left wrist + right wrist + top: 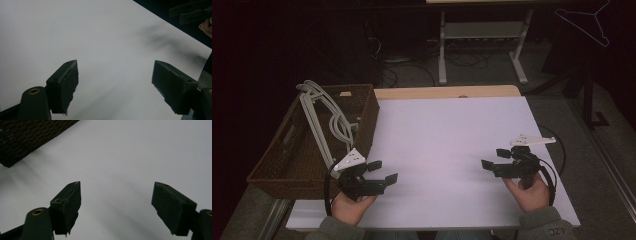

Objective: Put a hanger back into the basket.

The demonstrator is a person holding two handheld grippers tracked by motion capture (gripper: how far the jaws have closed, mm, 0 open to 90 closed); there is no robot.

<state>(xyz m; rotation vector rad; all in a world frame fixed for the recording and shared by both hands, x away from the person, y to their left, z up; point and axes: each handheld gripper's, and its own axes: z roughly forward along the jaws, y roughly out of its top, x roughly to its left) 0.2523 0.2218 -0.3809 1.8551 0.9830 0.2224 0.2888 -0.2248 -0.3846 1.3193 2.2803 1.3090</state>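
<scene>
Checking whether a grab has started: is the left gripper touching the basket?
Apart. In the high view the left gripper hangs open over bare table, its fingers pointing away from the basket.

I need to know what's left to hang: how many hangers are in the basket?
2, as far as I can tell: pale grey hangers lying overlapped in the wicker basket at the table's left, hooks toward the far end. More may be hidden beneath.

White table (452, 135) with a wicker basket (272, 170) at its left edge
</scene>
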